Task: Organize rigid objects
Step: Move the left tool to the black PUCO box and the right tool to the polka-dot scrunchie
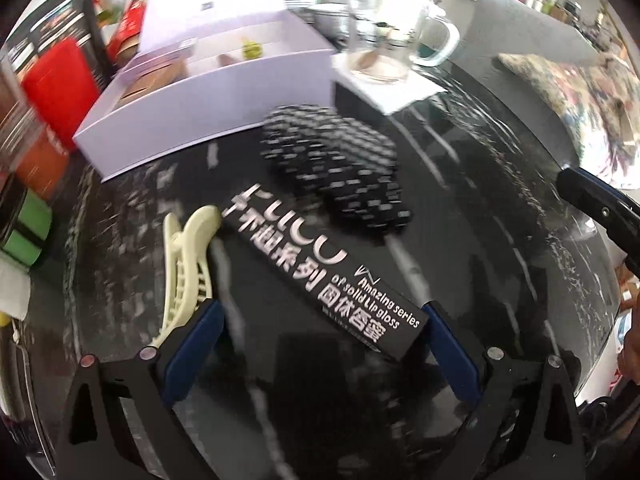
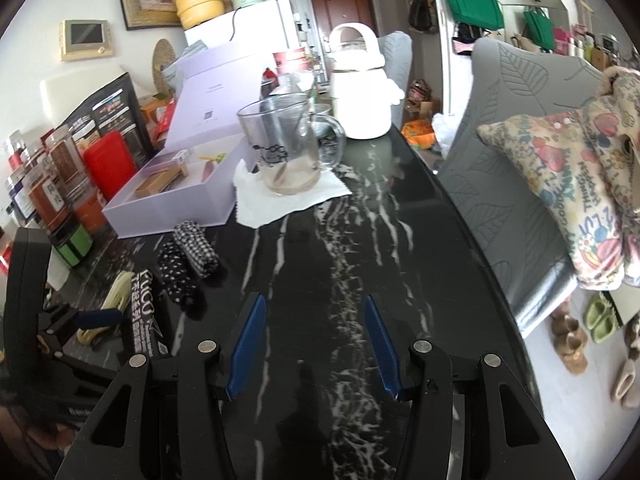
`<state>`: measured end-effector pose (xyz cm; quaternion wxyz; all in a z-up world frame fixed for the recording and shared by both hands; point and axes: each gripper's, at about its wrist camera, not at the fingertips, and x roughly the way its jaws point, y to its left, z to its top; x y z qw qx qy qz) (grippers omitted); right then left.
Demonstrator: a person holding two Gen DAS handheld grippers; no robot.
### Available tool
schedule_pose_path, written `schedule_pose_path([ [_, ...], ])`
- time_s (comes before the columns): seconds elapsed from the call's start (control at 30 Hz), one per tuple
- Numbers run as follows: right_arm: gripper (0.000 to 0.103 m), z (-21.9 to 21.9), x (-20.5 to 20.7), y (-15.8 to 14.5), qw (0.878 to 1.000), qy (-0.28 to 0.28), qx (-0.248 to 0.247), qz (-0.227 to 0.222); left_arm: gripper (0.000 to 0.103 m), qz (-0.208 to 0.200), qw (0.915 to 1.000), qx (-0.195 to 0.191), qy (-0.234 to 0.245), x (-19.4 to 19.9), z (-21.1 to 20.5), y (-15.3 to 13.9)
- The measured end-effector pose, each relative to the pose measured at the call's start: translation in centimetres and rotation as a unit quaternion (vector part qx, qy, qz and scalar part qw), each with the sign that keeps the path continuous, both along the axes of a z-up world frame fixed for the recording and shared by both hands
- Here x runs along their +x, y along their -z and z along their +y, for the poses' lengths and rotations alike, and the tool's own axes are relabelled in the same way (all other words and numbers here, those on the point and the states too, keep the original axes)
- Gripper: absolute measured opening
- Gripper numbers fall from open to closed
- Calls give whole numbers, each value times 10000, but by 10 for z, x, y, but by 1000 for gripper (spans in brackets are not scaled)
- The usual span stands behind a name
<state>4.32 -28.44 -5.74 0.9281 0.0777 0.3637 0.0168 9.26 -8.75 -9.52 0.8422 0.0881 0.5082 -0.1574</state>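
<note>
On the dark marbled surface (image 1: pixel 500 200), going left to right in the left wrist view, the cream hair clip (image 1: pixel 186 268) lies at about nine o'clock, touching or just beside the long black lip-gloss box (image 1: pixel 320 276), which runs diagonally from centre toward five o'clock; two black patterned fabric rolls (image 1: pixel 336 168) sit past it at twelve, with the open lilac box (image 1: pixel 200 92) behind at eleven and the glass mug (image 1: pixel 384 32) on a white napkin at one. The left tool (image 1: pixel 320 328) hangs over the lip-gloss box with its blue pads apart, the box's near end between them but seemingly not pressed. The right tool (image 2: pixel 312 344) hovers over bare surface with its pads apart and nothing between them. The risk I see: the box lies skewed across the pads, so closing could catch only a corner and twist it away, or the left pad could snag the clip and drag it along.
</note>
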Motion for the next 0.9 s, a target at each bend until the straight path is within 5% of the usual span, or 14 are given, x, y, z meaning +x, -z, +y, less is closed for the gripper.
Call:
schedule_pose_path([
  [0.2,51,15,6,0,9998,-213,46,-22,100,-79,9992,-289,-259,3,28,-6],
  [0.53,51,42,20,5,9982,-592,37,113,100,-319,9976,-617,38,6,23,-19],
  [0.63,51,48,22,7,9979,-626,21,155,87,-330,9971,-687,75,8,20,-21],
  [0.9,51,54,27,8,9977,-645,24,216,77,-113,9979,-640,71,8,17,-15],
])
